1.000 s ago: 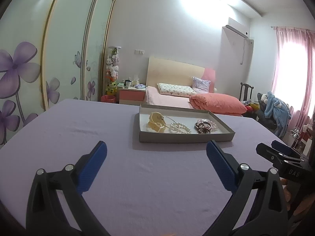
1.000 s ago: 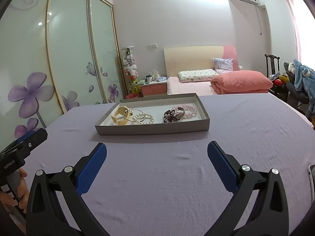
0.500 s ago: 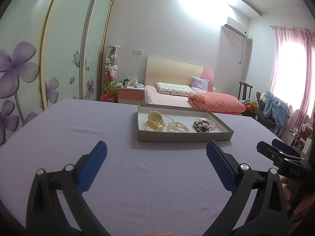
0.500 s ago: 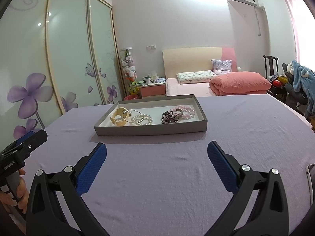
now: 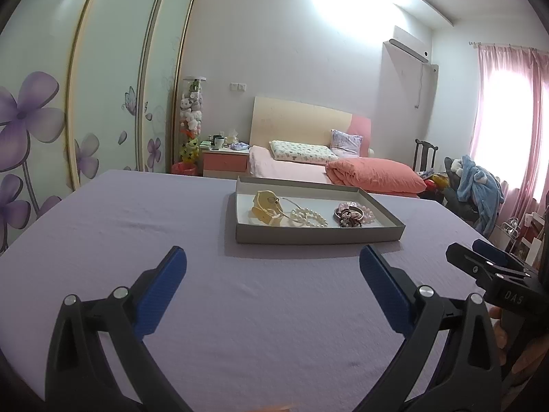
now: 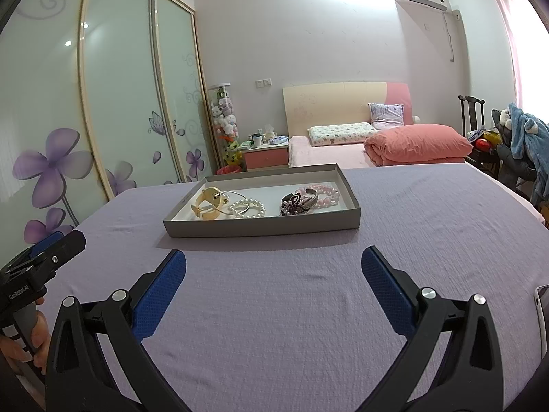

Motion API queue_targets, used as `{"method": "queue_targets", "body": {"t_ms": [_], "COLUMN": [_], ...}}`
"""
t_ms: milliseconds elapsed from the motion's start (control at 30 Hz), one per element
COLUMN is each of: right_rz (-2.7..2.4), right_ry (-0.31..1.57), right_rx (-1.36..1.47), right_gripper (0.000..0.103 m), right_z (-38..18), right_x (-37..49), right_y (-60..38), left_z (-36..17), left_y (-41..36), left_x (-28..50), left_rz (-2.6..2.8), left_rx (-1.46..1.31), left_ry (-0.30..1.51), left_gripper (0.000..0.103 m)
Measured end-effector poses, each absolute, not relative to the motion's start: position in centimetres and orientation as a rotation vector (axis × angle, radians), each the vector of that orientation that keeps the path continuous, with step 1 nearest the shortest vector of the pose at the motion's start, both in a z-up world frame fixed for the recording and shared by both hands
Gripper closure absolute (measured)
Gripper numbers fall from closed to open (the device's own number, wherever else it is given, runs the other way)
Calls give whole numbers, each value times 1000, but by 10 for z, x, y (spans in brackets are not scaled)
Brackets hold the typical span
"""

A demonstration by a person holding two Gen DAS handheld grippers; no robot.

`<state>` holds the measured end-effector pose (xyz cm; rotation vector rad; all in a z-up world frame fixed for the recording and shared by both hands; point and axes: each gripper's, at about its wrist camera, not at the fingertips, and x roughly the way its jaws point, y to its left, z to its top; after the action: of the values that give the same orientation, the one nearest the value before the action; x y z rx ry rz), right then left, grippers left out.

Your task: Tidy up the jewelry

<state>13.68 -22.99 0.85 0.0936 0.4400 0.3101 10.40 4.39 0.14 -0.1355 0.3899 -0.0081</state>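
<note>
A shallow grey tray [image 5: 317,235] [image 6: 264,230] sits on the purple tablecloth ahead of both grippers. In it lie a gold cuff bracelet [image 5: 266,207] [image 6: 207,202], a white pearl bracelet [image 5: 308,218] [image 6: 247,207], a dark bangle with a charm cluster [image 5: 348,216] [image 6: 296,202] and a pink bead bracelet [image 5: 367,213] [image 6: 322,194]. My left gripper [image 5: 272,264] is open and empty, short of the tray. My right gripper [image 6: 273,264] is open and empty, also short of the tray.
The purple cloth [image 5: 240,309] covers the whole table. The right gripper shows at the edge of the left wrist view [image 5: 490,267], and the left gripper at the edge of the right wrist view [image 6: 44,254]. A white device edge [image 6: 542,312] lies at the far right. A bed and wardrobe stand behind.
Both views have tilted down slightly, so the tray sits a little lower in each frame. Both grippers stay open and empty. Nothing in the tray has moved.
</note>
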Motion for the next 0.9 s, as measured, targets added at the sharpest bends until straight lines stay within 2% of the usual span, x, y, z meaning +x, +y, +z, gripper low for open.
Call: {"method": "queue_targets", "body": {"t_ms": [900], "right_rz": [315], "right_ry": [444], "right_rx": [92], "right_gripper": [2], "right_z": [8], "right_x": [138], "right_y": [-226], "left_z": [-3], "left_y": [39], "left_x": [106], "left_rz": [-13], "left_rx": [-134], "left_ry": [398], "left_gripper": [4]}}
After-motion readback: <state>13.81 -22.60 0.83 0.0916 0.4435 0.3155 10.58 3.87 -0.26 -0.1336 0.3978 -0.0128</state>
